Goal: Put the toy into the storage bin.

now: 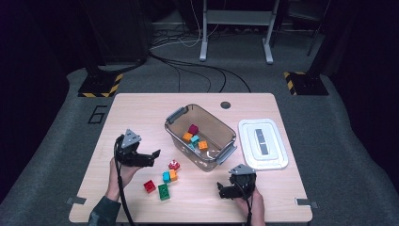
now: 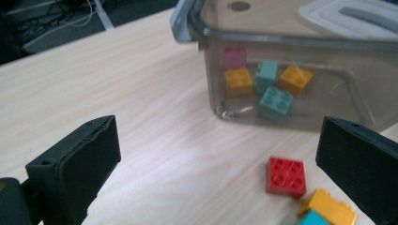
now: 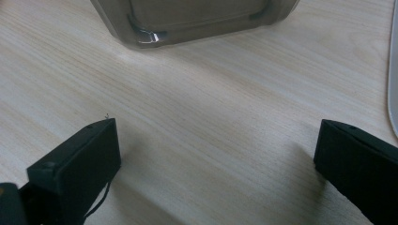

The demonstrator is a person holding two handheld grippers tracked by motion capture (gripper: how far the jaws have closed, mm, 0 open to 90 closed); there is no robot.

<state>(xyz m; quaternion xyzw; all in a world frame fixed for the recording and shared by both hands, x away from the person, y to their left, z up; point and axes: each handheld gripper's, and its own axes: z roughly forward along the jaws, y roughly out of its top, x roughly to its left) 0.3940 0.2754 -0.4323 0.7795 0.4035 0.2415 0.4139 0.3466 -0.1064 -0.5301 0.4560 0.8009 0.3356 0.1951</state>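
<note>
On the table, seen from above, my left claw (image 1: 153,154) hovers released beside the bin (image 1: 175,130), near the loose bricks (image 1: 165,181); my right claw (image 1: 221,189) rests near the lid (image 1: 277,141). Left gripper view: jaws wide, empty, a red brick (image 2: 285,176) on the wood between them, before the bin (image 2: 328,42). Right gripper view: jaws released over bare table (image 3: 211,122).

High view overhead, far; gripper views low, close, perhaps sharing bin (image 1: 201,136) corner.
</note>
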